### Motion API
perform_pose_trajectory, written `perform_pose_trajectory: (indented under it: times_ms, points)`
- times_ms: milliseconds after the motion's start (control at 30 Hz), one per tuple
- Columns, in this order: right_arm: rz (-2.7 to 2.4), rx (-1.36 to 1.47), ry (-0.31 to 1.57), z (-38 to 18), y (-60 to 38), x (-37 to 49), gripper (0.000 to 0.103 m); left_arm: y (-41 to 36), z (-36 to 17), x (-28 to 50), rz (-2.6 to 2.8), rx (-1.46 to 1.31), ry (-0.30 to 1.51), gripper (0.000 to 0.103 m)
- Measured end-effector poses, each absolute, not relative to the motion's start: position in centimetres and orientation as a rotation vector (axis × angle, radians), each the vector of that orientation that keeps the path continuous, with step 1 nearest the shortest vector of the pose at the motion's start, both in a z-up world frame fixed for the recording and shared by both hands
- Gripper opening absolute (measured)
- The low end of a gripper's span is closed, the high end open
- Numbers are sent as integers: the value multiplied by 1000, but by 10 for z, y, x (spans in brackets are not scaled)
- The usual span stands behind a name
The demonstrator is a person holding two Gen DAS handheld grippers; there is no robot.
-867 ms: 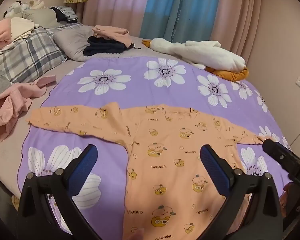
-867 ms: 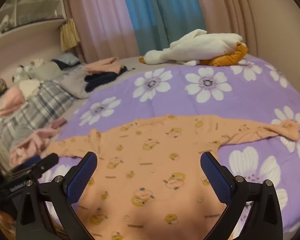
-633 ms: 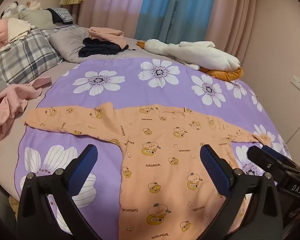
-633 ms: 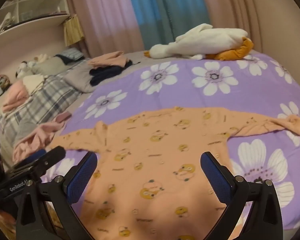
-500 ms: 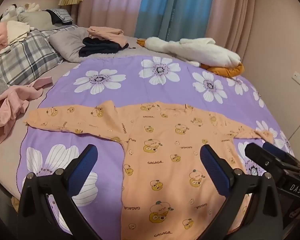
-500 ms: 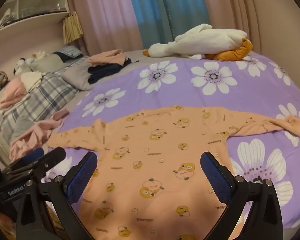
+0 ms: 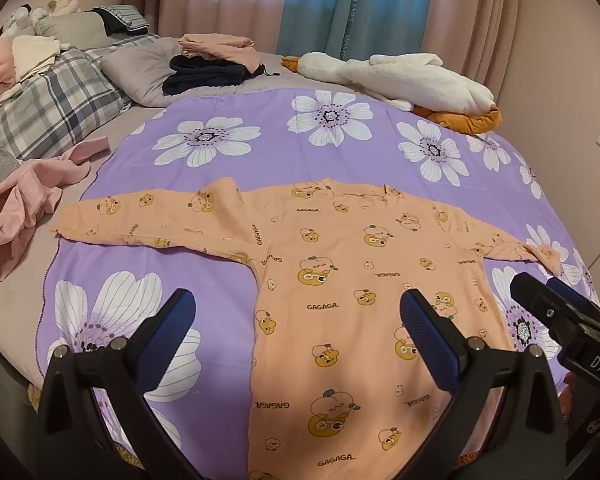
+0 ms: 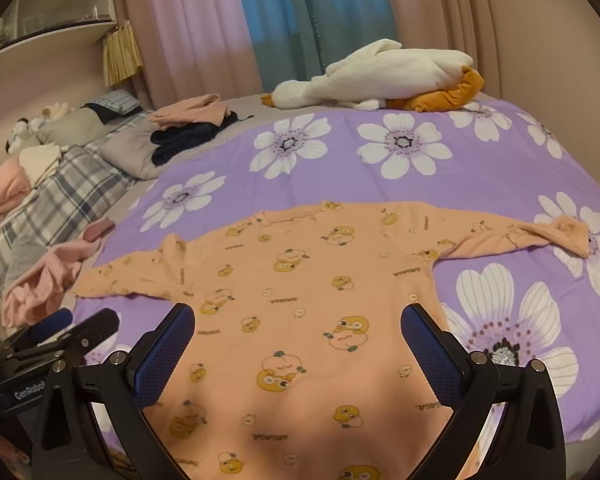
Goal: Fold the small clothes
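Observation:
An orange long-sleeved baby garment (image 7: 340, 280) printed with yellow cartoon figures lies flat on the purple flowered bedspread (image 7: 300, 148), both sleeves spread sideways. The right cuff (image 8: 568, 236) is crumpled over. My left gripper (image 7: 296, 320) hovers open above the garment's lower left body, nothing between its blue pads. My right gripper (image 8: 298, 336) hangs open over the lower body (image 8: 300, 320), also holding nothing. Each gripper shows in the other's view: the right one (image 7: 556, 312) at the right edge, the left one (image 8: 72, 328) at the lower left.
A crumpled pink garment (image 7: 16, 208) lies off the bedspread's left edge. Plaid and grey pillows (image 7: 60, 100) sit behind it, with folded pink and dark clothes (image 7: 212, 60) on top. A white goose plush (image 7: 400, 76) rests at the far side before the curtains.
Both grippers have drawn back and a little higher from the garment, so more of the bed shows. The garment has not moved and both stay open.

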State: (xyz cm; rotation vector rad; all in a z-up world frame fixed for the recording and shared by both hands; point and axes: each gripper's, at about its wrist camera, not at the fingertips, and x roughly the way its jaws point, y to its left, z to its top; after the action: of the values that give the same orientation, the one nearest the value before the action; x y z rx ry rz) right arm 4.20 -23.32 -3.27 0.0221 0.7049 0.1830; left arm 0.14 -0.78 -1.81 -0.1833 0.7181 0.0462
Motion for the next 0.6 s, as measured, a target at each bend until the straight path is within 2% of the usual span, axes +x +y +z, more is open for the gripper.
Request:
perform_pose_trajectory:
  times_ms: [600]
  points:
    - [151, 28, 700, -32, -239, 42, 102, -5, -23, 1, 29, -197, 733, 101]
